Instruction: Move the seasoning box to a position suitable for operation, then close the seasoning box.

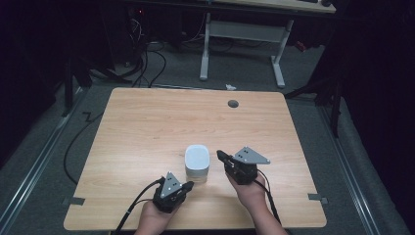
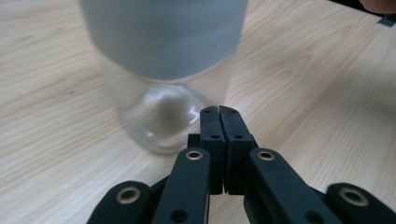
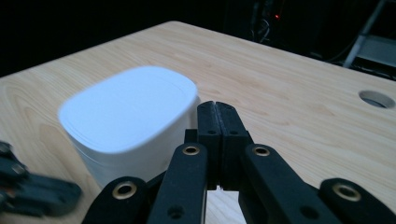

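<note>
Wooden desk [image 1: 147, 127] carries one thing: a clear jar with a white lid [image 1: 196, 163], standing upright near the front edge, roughly centred between the two hands. A round cable hole [image 1: 233, 104] sits near the far edge, well away from the jar, and strips of grey tape [image 1: 73, 201] mark the front corners. Left gripper [image 1: 188, 185] is low, at the jar's front-left, tip just beside the glass base; in the left gripper view its jaws are together with nothing between them, and the clear lower wall and grey-looking lid band loom right ahead. Right gripper [image 1: 220, 155] is at the jar's right, higher up, about lid level; the right gripper view shows its jaws pressed together too, empty, tip just beside the lid's side, and whether it touches I can't tell. Progress, as I read it: approach only. Both tools flank the jar, lid is on, jar hasn't been lifted or gripped. Likely left: part the jaws, clamp the glass body with the left to steady it, take the lid with the right and work it off. With both sets of jaws shut, no grasp is possible from this pose.
</note>
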`<state>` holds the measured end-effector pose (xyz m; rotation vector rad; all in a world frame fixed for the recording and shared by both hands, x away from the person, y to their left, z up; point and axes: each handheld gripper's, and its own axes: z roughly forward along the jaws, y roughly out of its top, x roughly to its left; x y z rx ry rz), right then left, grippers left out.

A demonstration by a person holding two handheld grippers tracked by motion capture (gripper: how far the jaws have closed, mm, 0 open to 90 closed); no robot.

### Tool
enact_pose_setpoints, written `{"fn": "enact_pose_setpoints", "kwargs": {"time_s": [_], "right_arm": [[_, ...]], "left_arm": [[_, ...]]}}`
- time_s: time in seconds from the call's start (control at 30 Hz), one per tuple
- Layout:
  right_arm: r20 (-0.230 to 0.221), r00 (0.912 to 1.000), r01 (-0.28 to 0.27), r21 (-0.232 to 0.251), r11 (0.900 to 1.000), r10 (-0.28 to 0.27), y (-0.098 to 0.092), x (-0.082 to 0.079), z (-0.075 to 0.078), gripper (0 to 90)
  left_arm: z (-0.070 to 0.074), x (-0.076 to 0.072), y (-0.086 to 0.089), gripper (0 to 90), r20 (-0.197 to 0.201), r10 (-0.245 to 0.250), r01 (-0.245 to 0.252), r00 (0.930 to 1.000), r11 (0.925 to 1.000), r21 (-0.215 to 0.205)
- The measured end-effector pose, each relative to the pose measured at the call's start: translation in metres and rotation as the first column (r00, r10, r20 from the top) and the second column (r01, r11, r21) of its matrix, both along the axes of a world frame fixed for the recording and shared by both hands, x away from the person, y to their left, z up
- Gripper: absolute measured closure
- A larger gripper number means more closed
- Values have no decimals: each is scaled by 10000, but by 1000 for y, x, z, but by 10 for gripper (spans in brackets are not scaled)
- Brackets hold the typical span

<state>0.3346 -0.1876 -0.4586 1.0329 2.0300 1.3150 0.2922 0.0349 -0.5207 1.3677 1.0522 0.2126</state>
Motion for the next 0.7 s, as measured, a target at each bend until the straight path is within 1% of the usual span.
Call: {"fn": "enact_pose_setpoints", "kwargs": {"time_s": [0.1, 0.17, 0.23, 0.3, 0.37, 0.5, 0.57, 0.63, 0.67, 0.7], "right_arm": [[-77, 9998, 200, 35, 9998, -199, -8, 1, -5, 894], [-195, 9992, 339, 53, 9994, -338, -13, 2, -8, 891], [-290, 9987, 410, -46, 9991, -411, -18, 3, -10, 882], [-368, 9980, 500, -119, 9987, -504, -22, 4, -12, 873], [-426, 9972, 603, -141, 9981, -609, -27, 4, -15, 859], [-606, 9936, 949, -113, 9954, -954, -40, 3, -22, 842], [-690, 9911, 1133, -151, 9935, -1140, -48, 2, -27, 835], [-839, 9873, 1332, -224, 9908, -1346, -57, 0, -33, 827], [-910, 9852, 1439, -224, 9893, -1454, -61, -1, -35, 824], [-983, 9827, 1556, -211, 9876, -1569, -66, -3, -38, 818]], "left_arm": [[6, 0, 14, 877, 89, 145, -145, 9999, 9999, -21], [10, -2, 22, 870, 259, 253, -253, 9993, 9997, -1], [13, -2, 35, 850, 305, 413, -411, 9987, 9991, -61], [12, 2, 47, 827, 281, 706, -704, 9971, 9975, -88], [10, 9, 58, 795, 188, 1103, -1101, 9937, 9939, -105], [6, 23, 80, 723, 139, 1853, -1852, 9826, 9827, -96], [3, 31, 93, 699, 238, 2256, -2260, 9739, 9740, 179], [0, 36, 105, 667, 353, 2668, -2683, 9631, 9620, 502], [0, 36, 105, 650, 353, 2668, -2683, 9631, 9620, 502], [-5, 41, 120, 632, 429, 3059, -3086, 9511, 9471, 888]]}}
